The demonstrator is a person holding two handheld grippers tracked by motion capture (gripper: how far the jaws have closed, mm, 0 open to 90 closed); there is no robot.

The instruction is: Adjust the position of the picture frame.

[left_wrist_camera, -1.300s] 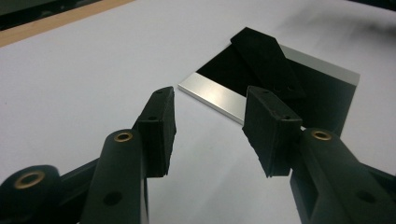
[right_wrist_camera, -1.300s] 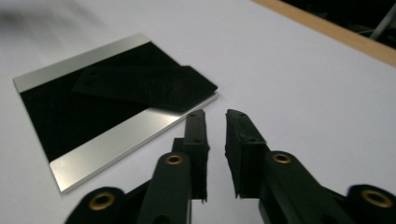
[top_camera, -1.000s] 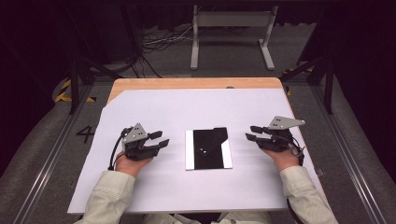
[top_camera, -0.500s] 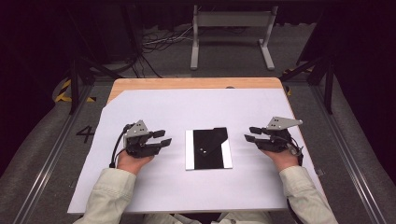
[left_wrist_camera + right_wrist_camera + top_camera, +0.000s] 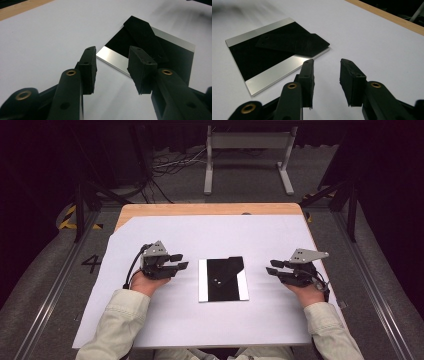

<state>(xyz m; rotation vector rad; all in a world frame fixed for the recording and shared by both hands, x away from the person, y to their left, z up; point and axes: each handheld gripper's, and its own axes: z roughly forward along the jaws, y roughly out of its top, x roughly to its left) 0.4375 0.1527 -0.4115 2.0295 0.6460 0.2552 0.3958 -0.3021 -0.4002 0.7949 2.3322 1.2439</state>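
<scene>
A flat plate point(image 5: 222, 280) with a black middle and silver side strips lies at the centre of the white sheet. A thin black piece point(image 5: 231, 268) rests slantwise on its far part. My left gripper point(image 5: 179, 261) hovers just left of the plate and points at it. Its jaws stand open with nothing between them and have just been closing a little. In the left gripper view the plate's silver edge point(image 5: 112, 57) lies just past the left gripper point(image 5: 113, 67). My right gripper point(image 5: 271, 267) sits right of the plate, open and empty, and its jaws too have just been narrowing. The right gripper view shows the plate point(image 5: 262, 57) and black piece point(image 5: 294, 43) left of the right gripper point(image 5: 328, 75).
The white sheet point(image 5: 210, 235) covers most of a wooden table, whose bare edge point(image 5: 210, 209) shows at the far side. Beyond the table a metal stand point(image 5: 247, 150) and loose cables point(image 5: 170, 165) sit on the dark floor. Rails run along both sides.
My left gripper has drifted a little to the right, toward the plate, and its jaws look slightly narrower. The right hand has stayed nearly where it was.
</scene>
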